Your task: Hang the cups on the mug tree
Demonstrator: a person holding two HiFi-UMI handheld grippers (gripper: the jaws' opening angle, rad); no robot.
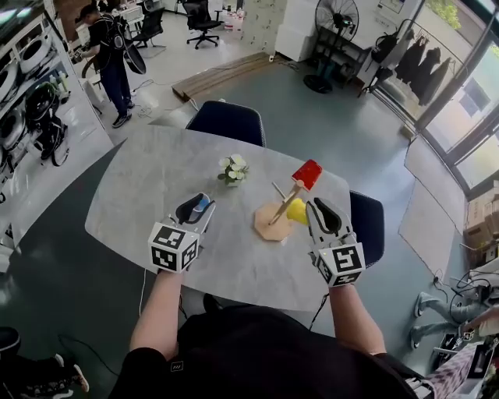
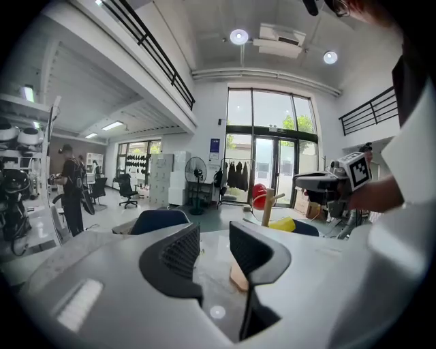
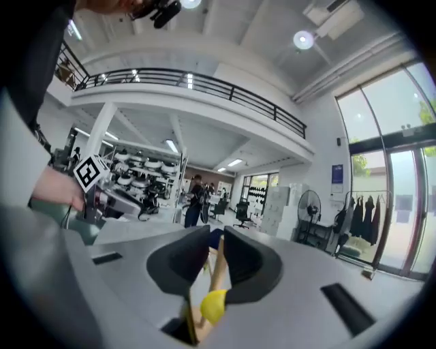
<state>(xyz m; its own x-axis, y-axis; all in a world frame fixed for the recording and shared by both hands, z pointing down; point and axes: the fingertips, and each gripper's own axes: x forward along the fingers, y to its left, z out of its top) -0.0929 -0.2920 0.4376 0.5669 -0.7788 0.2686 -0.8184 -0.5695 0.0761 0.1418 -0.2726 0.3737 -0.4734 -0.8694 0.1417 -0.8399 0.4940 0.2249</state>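
- The left gripper (image 1: 196,209) sits over the near left part of the grey table (image 1: 140,195). Its jaws are moderately apart. Its own view shows only the bare tabletop and the edge of the mug tree's base in the gap, so it holds nothing.
- The right gripper (image 1: 321,209) is just beside the mug tree (image 1: 282,207), on its right. Its jaws leave only a narrow gap and grip nothing. Through the gap, its own view shows the tree's pole and the yellow cup.
- The mug tree stands on its round wooden base near the middle of the table, between the two grippers.
- The yellow cup (image 1: 296,210) is low on the tree's right side, just below and beside the right gripper's tips. I cannot tell whether they touch.
- The red cup (image 1: 307,174) hangs at the top of the tree.
- A small pot of white flowers (image 1: 233,169) stands beyond the tree.
- A dark blue chair (image 1: 228,121) is tucked in at the table's far edge.
- Farther off, a person (image 1: 109,54) stands on the floor at upper left, and a fan (image 1: 335,17) stands at upper right.
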